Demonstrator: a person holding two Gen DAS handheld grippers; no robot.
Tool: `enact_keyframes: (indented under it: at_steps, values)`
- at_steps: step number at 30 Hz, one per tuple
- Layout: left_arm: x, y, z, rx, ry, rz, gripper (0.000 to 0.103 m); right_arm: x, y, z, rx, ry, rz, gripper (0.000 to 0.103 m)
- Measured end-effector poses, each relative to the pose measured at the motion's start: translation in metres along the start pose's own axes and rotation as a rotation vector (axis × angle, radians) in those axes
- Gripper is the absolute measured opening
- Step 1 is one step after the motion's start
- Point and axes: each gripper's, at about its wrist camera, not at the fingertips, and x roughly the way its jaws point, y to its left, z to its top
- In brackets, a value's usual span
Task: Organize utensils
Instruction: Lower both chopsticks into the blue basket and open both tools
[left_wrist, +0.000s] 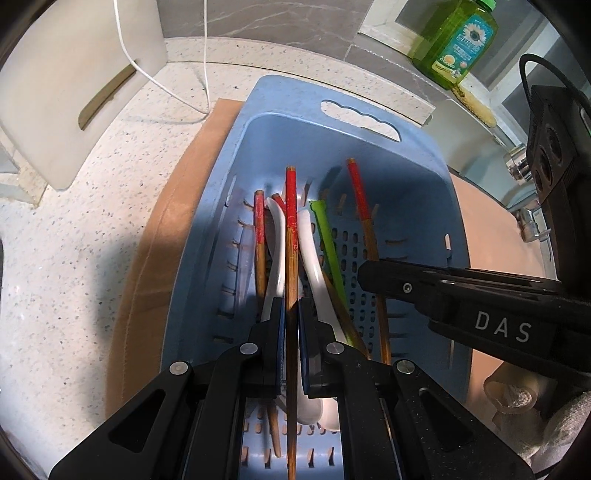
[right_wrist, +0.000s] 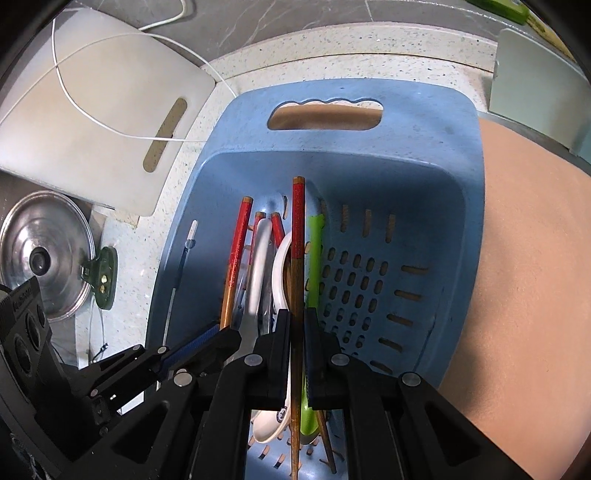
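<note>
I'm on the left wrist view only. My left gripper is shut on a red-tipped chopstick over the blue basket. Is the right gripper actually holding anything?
Observer: Yes. The right gripper is shut on another red-tipped chopstick, which points into the blue basket.
Operator: Anything left of the basket that I can't see?
Observer: A glass pot lid with a metal rim lies there, nearer the camera than the white cutting board.
Operator: Anything beside that lid?
Observer: A small green clip-like item sits at the lid's right rim, between the lid and the basket.
</note>
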Motion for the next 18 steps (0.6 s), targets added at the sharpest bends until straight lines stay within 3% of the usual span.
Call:
enact_keyframes:
  at_steps: [8,18]
  values:
    - [0.002,0.001,0.000,-0.006,0.009,0.000,0.009,0.000,0.002,-0.001,-0.015,0.009,-0.014,0.008]
    - [-0.006,0.001,-0.001,-0.004,-0.006,0.032,0.012,-0.016,0.004,-0.002,-0.058,-0.020,-0.013,0.017]
